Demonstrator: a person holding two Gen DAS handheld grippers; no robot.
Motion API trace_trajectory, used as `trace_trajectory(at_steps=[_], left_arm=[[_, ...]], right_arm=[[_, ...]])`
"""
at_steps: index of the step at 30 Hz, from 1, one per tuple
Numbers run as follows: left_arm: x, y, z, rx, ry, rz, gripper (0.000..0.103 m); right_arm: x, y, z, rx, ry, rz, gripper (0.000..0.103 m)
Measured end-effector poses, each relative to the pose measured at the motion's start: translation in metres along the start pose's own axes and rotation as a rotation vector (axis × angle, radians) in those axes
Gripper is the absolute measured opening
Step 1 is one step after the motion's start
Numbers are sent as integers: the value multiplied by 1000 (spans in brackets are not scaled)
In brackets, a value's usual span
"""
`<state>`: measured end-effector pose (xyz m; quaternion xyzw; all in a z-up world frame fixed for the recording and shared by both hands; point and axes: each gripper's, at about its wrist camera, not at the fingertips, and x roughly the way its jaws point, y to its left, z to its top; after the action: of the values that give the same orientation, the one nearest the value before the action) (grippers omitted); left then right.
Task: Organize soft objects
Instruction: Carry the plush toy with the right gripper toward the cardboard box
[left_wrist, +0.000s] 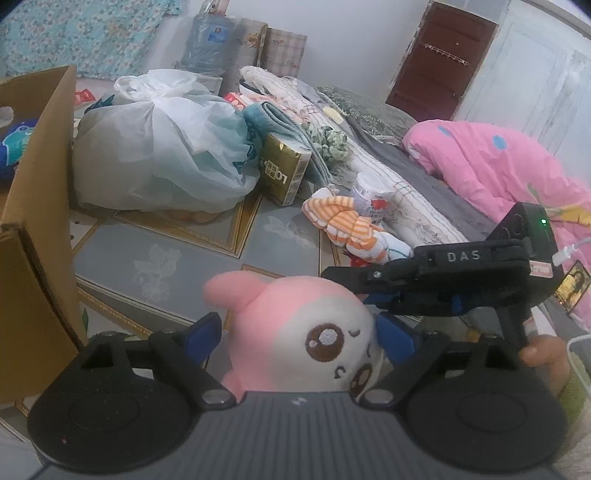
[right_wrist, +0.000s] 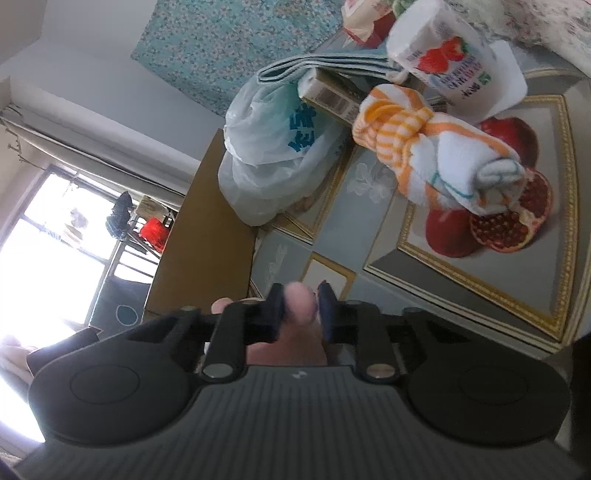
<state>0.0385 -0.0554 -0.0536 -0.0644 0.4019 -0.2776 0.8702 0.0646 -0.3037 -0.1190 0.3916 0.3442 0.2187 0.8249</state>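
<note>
Left gripper (left_wrist: 297, 338): jaws spread wide, one blue pad on each side of the pink-and-white round plush toy with embroidered brown eyes (left_wrist: 314, 332). Pads sit against or just beside the head; can't tell how firm the squeeze is, but the toy is cradled between them.
Plush orientation: face turned toward the left wrist camera and rolled to the right, one eye above the other. Pink ear (left_wrist: 231, 290) sticks up and left. Long axis runs roughly from the ear down toward the gripper body.
Right gripper (right_wrist: 301, 306): jaws nearly closed, clenched on a soft pink piece of the plush. In the left wrist view it comes in from the right (left_wrist: 373, 291), fingertips at the toy's upper right side.
Plush location: held between both grippers above the grey patterned floor mat with gold borders (left_wrist: 166, 251).
Beyond the jaws: orange-and-white striped rolled towel (right_wrist: 424, 147) lies on the mat over a pomegranate print, long axis diagonal.
Just behind the towel: white wrapped tissue roll with a red strawberry label (right_wrist: 443, 55).
Further back: gold rectangular carton (left_wrist: 284, 173), leaning against a folded teal blanket (left_wrist: 280, 125).
Left of the carton: bulging translucent white plastic bag (left_wrist: 162, 147).
Far left: open brown cardboard box (left_wrist: 33, 221), wall close to the left gripper.
Right: pink quilt with blue dots (left_wrist: 498, 162) on the bed.
</note>
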Motion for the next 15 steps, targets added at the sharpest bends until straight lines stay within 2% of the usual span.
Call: trace_trajectory(at_steps=[15], left_arm=[[14, -4, -5, 27, 86, -47, 92]], right_arm=[[19, 4, 6, 12, 22, 16, 15]])
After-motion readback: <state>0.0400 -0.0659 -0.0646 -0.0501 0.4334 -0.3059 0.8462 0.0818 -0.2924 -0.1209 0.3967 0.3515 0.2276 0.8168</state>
